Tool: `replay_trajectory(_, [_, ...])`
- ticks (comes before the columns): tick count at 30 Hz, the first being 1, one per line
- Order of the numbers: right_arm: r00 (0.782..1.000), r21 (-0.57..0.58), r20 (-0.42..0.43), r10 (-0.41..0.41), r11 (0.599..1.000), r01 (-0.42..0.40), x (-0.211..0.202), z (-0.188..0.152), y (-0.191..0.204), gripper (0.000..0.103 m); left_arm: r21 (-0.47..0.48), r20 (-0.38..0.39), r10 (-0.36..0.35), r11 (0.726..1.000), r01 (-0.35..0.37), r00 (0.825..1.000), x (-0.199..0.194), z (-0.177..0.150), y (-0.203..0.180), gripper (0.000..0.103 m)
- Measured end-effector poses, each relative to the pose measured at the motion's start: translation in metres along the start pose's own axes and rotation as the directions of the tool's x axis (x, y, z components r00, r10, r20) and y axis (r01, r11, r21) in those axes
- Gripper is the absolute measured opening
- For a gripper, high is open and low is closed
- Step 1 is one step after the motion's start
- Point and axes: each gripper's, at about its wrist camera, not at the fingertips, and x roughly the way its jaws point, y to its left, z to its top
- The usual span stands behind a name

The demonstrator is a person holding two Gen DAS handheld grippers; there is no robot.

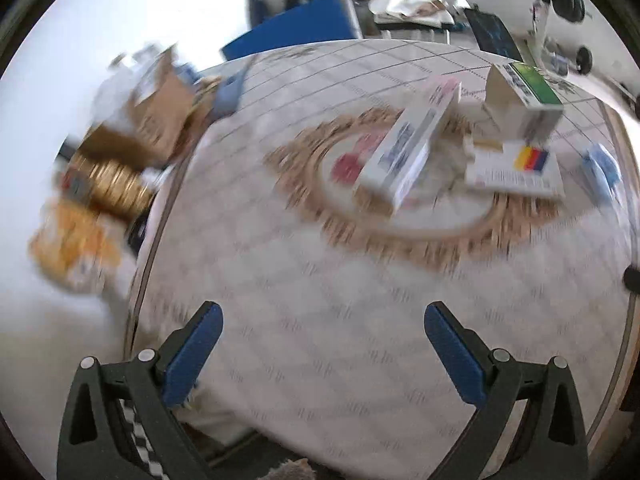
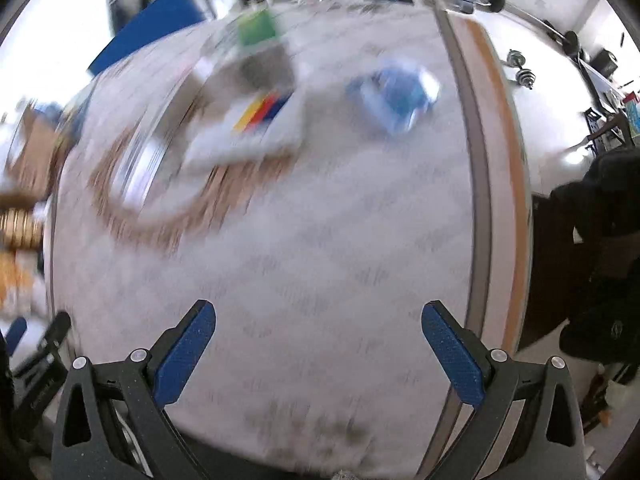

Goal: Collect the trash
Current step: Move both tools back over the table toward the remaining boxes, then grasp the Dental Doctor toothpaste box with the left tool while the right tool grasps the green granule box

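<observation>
Left gripper (image 1: 322, 354), right gripper (image 2: 318, 354): both spread wide, empty. Boxes (image 1: 404, 160), blue wrapper (image 2: 394, 98) ahead on counter (image 1: 320, 300), uncollected.

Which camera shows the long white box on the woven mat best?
The left wrist view: the long white box is fairly sharp there, lying tilted over the woven mat. In the right wrist view it is only a blurred streak at the left.

checked tablecloth table (image 1: 360, 320) with fringed round mat (image 1: 400, 236), blue wrapper (image 2: 394, 98)
</observation>
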Motion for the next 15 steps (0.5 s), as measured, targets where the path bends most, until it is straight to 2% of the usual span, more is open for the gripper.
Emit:
replay_trajectory(3, [1.000, 0.029, 0.014, 0.012, 0.999, -0.013, 0.007, 0.069, -0.005, 0.103, 0.060, -0.030, 0.020, 0.998, -0.018, 0.999, 0.025, 0.057, -0.023, 0.103])
replay_trajectory(7, [0.999, 0.026, 0.013, 0.046, 0.999, -0.046, 0.021, 0.140, 0.022, 0.103, 0.140, -0.076, 0.028, 0.990, -0.017, 0.997, 0.060, 0.113, -0.046, 0.103])
replay_trajectory(11, [0.998, -0.017, -0.011, 0.054, 0.998, -0.054, 0.039, 0.182, 0.058, 0.103, 0.224, -0.142, -0.012, 0.974, 0.044, 0.990, 0.095, 0.149, -0.066, 0.102])
replay_trajectory(14, [0.997, -0.024, -0.053, 0.056, 0.998, -0.057, 0.060, 0.194, 0.075, 0.103, 0.287, -0.196, -0.035, 0.953, 0.091, 0.980, 0.118, 0.161, -0.085, 0.102])
replay_trajectory(15, [0.997, -0.023, -0.062, 0.056, 0.998, -0.057, 0.065, 0.196, 0.079, 0.103, 0.293, -0.217, -0.046, 0.950, 0.110, 0.975, 0.124, 0.163, -0.089, 0.099])
